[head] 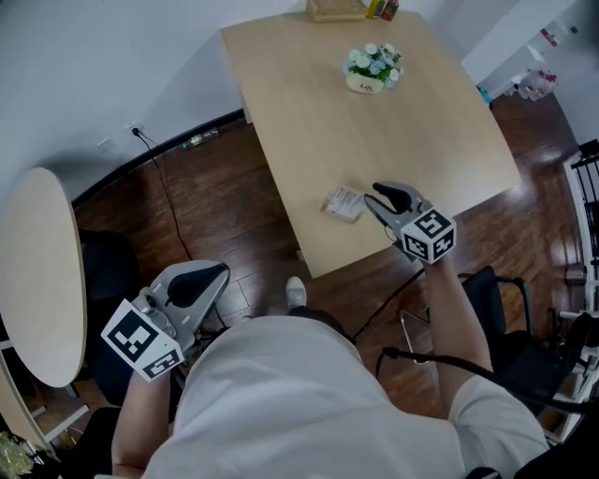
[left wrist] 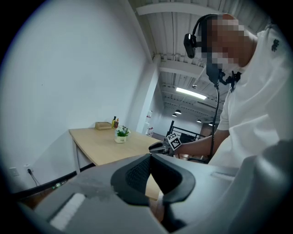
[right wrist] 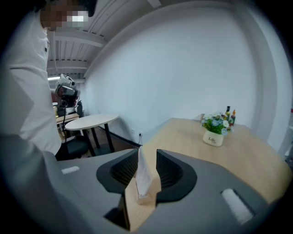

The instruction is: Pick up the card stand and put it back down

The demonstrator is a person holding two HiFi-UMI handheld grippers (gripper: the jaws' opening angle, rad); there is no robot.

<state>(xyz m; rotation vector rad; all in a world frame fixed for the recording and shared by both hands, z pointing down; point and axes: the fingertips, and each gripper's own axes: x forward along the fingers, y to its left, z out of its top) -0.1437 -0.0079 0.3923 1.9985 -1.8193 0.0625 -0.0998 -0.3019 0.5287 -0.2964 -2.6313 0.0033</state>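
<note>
Left claw [left wrist: 150, 157] hangs off the table's [head: 309, 84] near-left corner, low beside the person, jaws together with nothing between them. Right claw [right wrist: 147, 157] is over the table's near edge, jaws wide apart. The stand [right wrist: 143, 182] sits upright on the table in line with that gap, and neither pad presses it; there's daylight on both sides of the white card. From the head view the stand [head: 344, 203] is just past the jaw tips, a little in from the near edge. Its print is too small to read. Further along the table, a white pot [right wrist: 214, 138] of flowers, marked "Life". At the far edge, bottles [right wrist: 230, 114] beside a wooden box [head: 335, 9].
</note>
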